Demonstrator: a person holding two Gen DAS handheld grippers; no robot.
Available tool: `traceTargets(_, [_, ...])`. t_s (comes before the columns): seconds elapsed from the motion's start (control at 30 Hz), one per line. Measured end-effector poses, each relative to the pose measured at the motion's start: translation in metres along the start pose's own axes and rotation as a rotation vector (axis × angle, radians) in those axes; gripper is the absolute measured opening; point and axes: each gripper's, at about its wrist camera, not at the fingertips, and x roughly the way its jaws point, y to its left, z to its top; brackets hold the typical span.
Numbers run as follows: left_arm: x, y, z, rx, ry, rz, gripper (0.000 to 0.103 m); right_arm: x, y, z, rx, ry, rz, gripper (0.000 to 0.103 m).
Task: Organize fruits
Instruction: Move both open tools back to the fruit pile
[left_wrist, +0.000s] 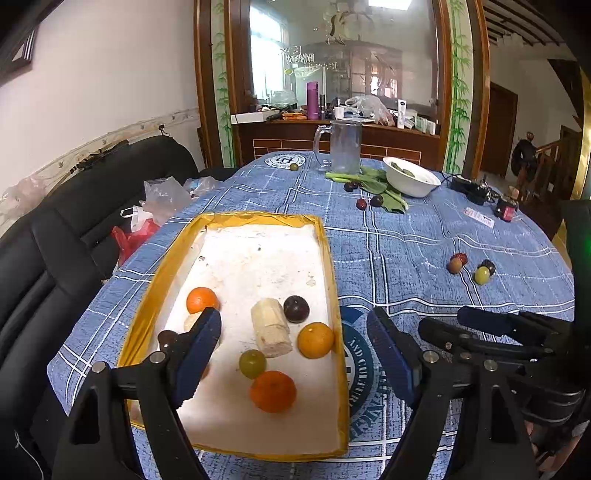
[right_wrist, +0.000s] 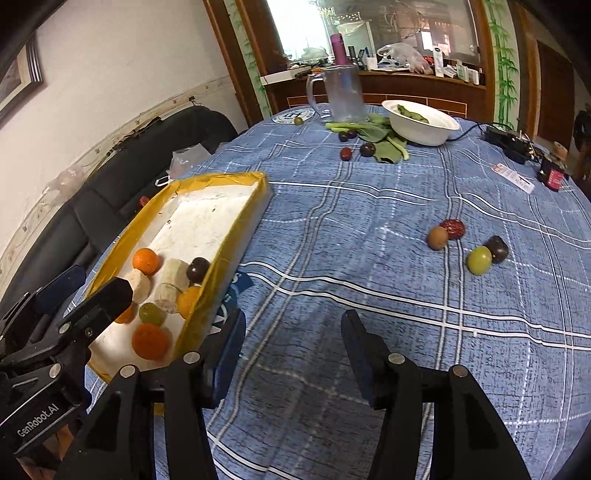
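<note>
A yellow-rimmed white tray (left_wrist: 328, 258) (right_wrist: 236, 221) holds three oranges (left_wrist: 273, 391), a dark plum (left_wrist: 296, 308), a green grape (left_wrist: 252, 363) and banana pieces (left_wrist: 270, 328). My left gripper (left_wrist: 294, 321) hangs open over the tray's near end, holding nothing; its right finger stands outside the rim. It also shows at the left of the right wrist view (right_wrist: 92, 295). My right gripper (right_wrist: 293, 325) is open over bare cloth, right of the tray. Loose on the cloth lie a green fruit (right_wrist: 479, 260), a dark plum (right_wrist: 496, 248), a brown fruit (right_wrist: 438, 237) and a red date (right_wrist: 453, 228).
At the far side stand a glass jug (right_wrist: 343, 96), a white bowl (right_wrist: 424, 129) and leafy greens (right_wrist: 384, 138) with three dark fruits (right_wrist: 367, 148) beside them. A black charger and cable (right_wrist: 506, 138) lie far right. A black sofa (left_wrist: 55, 229) borders the table's left.
</note>
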Motion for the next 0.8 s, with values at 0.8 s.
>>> traceTargets(0.8, [0.015,-0.019,0.0,0.019,0.055,-0.048,0.081,-0.036,-0.097,-0.006,0.102,-0.019,-0.163,0.062])
